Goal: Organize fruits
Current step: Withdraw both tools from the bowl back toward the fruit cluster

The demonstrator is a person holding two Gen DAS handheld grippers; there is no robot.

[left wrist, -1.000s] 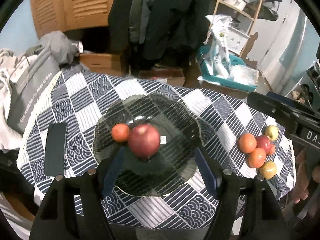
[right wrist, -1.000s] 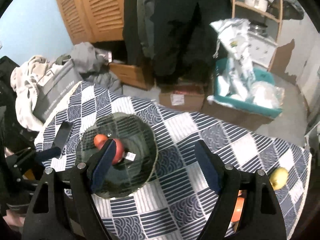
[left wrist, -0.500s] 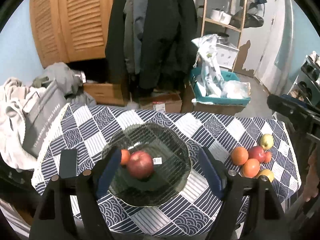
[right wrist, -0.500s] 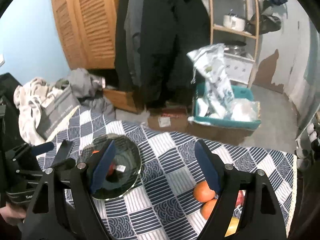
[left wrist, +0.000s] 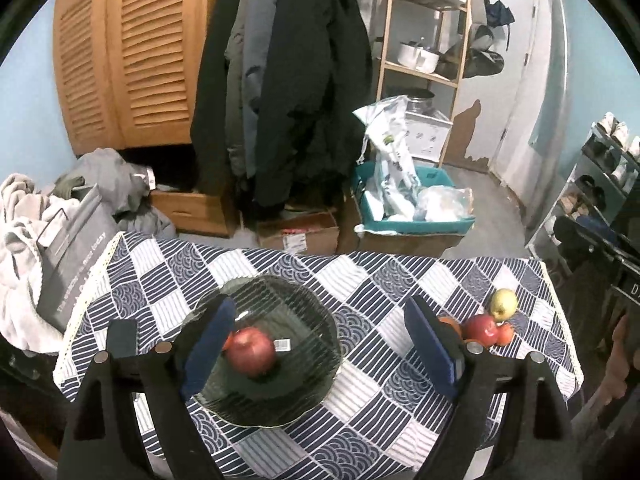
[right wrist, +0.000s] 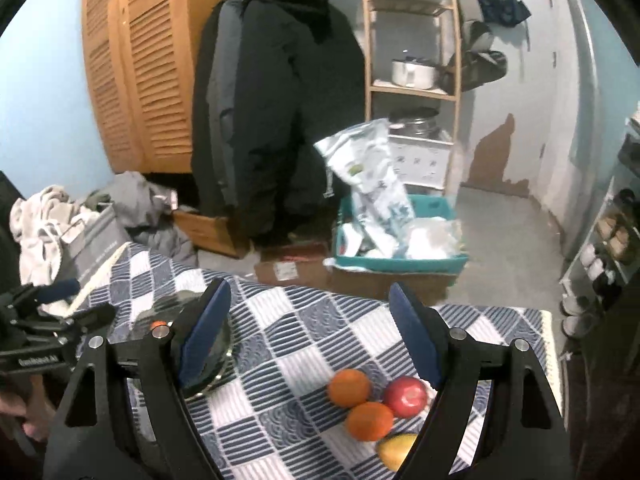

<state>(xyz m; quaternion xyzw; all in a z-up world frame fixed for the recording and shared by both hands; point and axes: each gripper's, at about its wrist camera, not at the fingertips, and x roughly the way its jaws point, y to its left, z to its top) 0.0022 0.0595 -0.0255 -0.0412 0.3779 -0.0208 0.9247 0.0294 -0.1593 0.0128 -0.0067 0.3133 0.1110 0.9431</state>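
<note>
Checked tablecloth [left wrist: 280, 276] is carrying a glass plate [left wrist: 312, 360]. Left gripper [left wrist: 320, 344] is hovering above it, jaws opening, nothing between; red apple [left wrist: 251, 348] is lying beside its left finger. Right gripper [right wrist: 310, 332] is hanging wide and empty, two oranges [right wrist: 349, 387] below, between its fingers.

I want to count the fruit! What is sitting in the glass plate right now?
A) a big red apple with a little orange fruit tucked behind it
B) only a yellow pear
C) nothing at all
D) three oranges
A: in the left wrist view the glass plate holds a big red apple, with a small orange fruit peeking out behind it, partly hidden by the gripper finger.
</note>
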